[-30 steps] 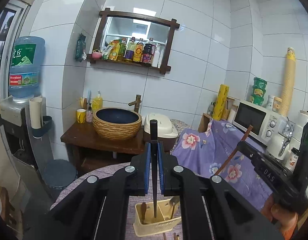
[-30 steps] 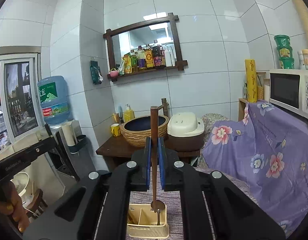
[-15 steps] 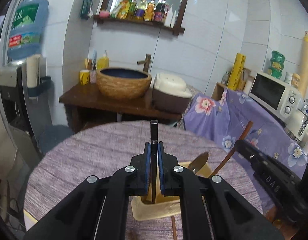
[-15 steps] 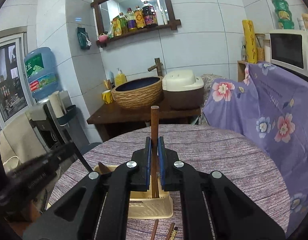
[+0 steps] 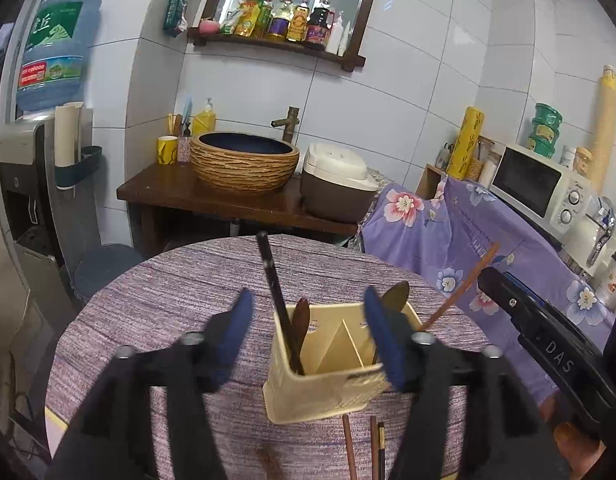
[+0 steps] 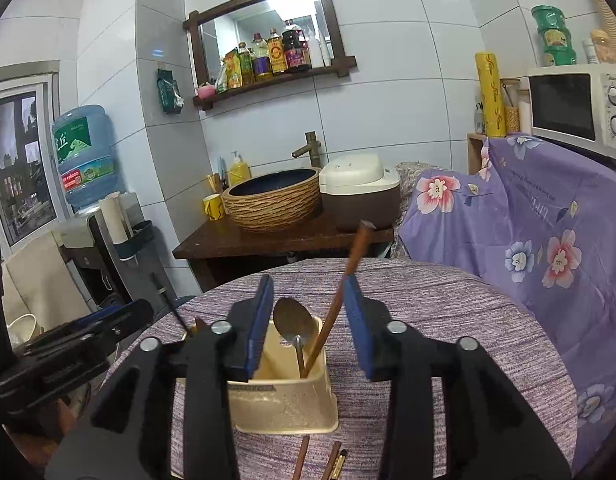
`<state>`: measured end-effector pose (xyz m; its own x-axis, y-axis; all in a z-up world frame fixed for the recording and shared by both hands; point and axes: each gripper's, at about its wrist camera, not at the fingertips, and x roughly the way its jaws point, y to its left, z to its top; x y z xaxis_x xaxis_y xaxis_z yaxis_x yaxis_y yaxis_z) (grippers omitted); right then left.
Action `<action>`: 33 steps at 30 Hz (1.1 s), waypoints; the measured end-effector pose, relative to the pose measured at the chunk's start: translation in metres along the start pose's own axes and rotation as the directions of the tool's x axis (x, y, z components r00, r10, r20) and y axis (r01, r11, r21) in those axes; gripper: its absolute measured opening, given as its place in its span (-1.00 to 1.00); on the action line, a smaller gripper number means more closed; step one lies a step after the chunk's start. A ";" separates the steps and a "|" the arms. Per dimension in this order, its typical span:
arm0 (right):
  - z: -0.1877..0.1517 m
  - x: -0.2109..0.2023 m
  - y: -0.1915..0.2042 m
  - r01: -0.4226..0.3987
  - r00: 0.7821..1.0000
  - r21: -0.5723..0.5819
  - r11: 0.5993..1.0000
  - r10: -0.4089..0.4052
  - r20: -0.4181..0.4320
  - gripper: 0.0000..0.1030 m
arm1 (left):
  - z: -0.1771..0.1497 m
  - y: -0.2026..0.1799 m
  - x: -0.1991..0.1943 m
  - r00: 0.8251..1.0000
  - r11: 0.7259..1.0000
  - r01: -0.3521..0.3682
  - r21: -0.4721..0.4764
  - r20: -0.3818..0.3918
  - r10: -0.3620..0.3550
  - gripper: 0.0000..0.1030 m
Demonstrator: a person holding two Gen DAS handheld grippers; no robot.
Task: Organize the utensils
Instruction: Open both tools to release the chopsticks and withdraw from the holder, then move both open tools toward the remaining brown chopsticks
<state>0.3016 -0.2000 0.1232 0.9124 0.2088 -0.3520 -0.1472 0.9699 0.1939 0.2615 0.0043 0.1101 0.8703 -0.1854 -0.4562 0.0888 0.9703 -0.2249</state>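
Both drops look done: the left gripper (image 5: 308, 332) and right gripper (image 6: 310, 320), jaws just opened and holding nothing, frame the holder (image 5: 328, 380), black chopstick (image 5: 273, 280) at eleven o'clock, brown one (image 6: 340, 300) at one; next, fetch the sticks (image 5: 362, 448) at six.

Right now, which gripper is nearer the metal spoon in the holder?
Right. The right gripper hangs open directly over the metal spoon; its jaws have just been opening. The left gripper is over the holder's far compartment.
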 end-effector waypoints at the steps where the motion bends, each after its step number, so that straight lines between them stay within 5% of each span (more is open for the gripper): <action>1: -0.005 -0.006 0.001 0.015 1.000 -0.015 1.000 -0.015 -0.003 -0.26 | -0.006 0.002 -0.006 1.000 1.000 -0.004 0.005 -0.001 0.004 0.34; 4: -0.025 -0.020 -0.001 0.061 0.997 -0.027 0.998 -0.062 -0.036 -0.03 | -0.030 0.009 -0.017 0.999 0.999 -0.025 0.024 -0.044 0.026 0.72; 7: -0.055 -0.029 -0.007 0.109 0.988 -0.045 0.993 -0.113 -0.104 0.11 | -0.062 0.020 -0.018 0.990 0.997 -0.067 0.029 -0.126 0.070 0.72; 17: -0.162 -0.032 -0.027 0.184 0.923 -0.064 0.981 -0.195 -0.332 0.13 | -0.169 0.020 -0.001 0.919 0.995 -0.084 0.051 -0.382 0.098 0.11; 33: -0.188 -0.040 -0.026 0.178 0.908 -0.067 0.982 -0.190 -0.374 0.20 | -0.199 0.002 0.007 0.905 0.985 -0.100 0.143 -0.399 0.150 0.00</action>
<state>0.1971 -0.2099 -0.0395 0.7134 0.0517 -0.6989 -0.0076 0.9978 0.0660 0.1710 -0.0257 -0.0648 0.6076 -0.0840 -0.7898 0.0696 0.9962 -0.0525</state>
